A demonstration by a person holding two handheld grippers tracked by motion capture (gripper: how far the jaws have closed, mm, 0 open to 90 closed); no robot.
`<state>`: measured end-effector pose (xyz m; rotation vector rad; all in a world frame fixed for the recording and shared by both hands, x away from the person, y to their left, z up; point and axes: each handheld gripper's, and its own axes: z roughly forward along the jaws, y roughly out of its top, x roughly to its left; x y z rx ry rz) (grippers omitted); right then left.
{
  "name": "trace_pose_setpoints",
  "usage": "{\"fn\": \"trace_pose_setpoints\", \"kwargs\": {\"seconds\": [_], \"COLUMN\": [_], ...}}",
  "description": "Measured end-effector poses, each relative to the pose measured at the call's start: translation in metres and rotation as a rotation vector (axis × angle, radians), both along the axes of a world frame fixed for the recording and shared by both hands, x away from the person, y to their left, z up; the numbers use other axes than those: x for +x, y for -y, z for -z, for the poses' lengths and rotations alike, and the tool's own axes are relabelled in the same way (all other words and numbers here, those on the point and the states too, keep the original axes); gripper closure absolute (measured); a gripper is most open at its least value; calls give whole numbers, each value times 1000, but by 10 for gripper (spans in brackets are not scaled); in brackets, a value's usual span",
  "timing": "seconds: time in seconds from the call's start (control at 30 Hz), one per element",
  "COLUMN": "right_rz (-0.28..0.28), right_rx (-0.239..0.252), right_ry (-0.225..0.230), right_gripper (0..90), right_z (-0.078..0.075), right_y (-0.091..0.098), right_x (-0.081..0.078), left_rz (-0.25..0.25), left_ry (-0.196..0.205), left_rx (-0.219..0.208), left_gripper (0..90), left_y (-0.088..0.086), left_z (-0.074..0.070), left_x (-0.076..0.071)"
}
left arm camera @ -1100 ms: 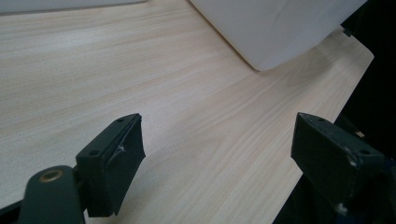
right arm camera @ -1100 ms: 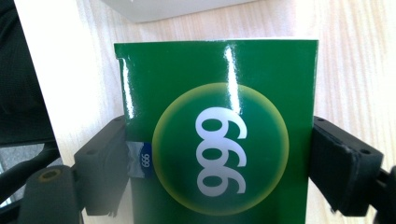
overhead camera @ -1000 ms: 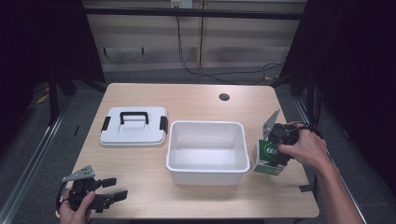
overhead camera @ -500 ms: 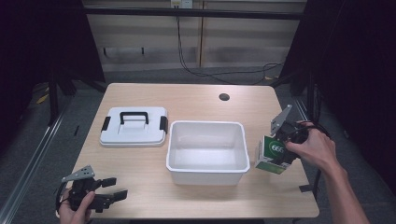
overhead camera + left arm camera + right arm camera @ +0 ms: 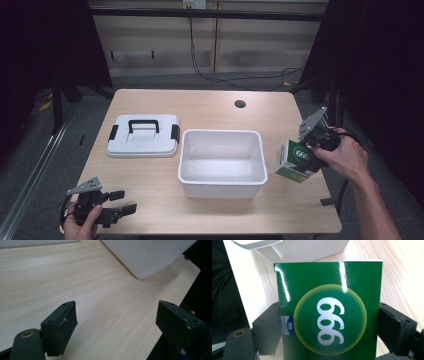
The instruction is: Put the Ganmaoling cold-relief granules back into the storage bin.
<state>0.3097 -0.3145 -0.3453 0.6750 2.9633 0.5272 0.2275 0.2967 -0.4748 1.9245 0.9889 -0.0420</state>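
A green box (image 5: 294, 160) marked 999 hangs tilted just above the table, right of the white tub (image 5: 221, 184). My right gripper (image 5: 309, 157) is shut on it; the right gripper view has the green box (image 5: 328, 310) clamped between both jaws. At the table's front left corner my left gripper (image 5: 121, 201) rests low, held by a hand, its jaws spread wide over bare wood. The left gripper (image 5: 116, 325) has nothing between its fingers, and the white tub (image 5: 147, 255) lies ahead of it.
A white lid (image 5: 143, 135) with a black handle and black clips lies flat left of the tub. A round cable hole (image 5: 240, 104) sits near the table's back edge. The table's right edge (image 5: 327, 200) is close to the held box.
The right gripper has lifted the green box off the table and tipped it, drifting slightly right. The left gripper has stayed in place.
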Motion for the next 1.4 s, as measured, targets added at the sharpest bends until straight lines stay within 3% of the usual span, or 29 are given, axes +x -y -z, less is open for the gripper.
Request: {"fn": "trace_pose_setpoints", "kwargs": {"seconds": [0.33, 0.8, 1.07, 1.4], "right_rz": [35, 29, 25, -20], "right_rx": [122, 119, 168, 179], "right_ry": [85, 149, 190, 222], "right_gripper": [159, 159, 159, 159], "right_z": [-15, -33, -49, -63], "right_y": [12, 5, 5, -20], "right_x": [-1, -5, -6, 2], "left_rz": [1, 6, 6, 3], "left_ry": [3, 5, 3, 3], "left_rx": [0, 4, 9, 12], "left_gripper": [171, 171, 171, 171], "left_y": [0, 0, 1, 1], "left_z": [0, -1, -1, 0], "left_x": [0, 0, 0, 0]}}
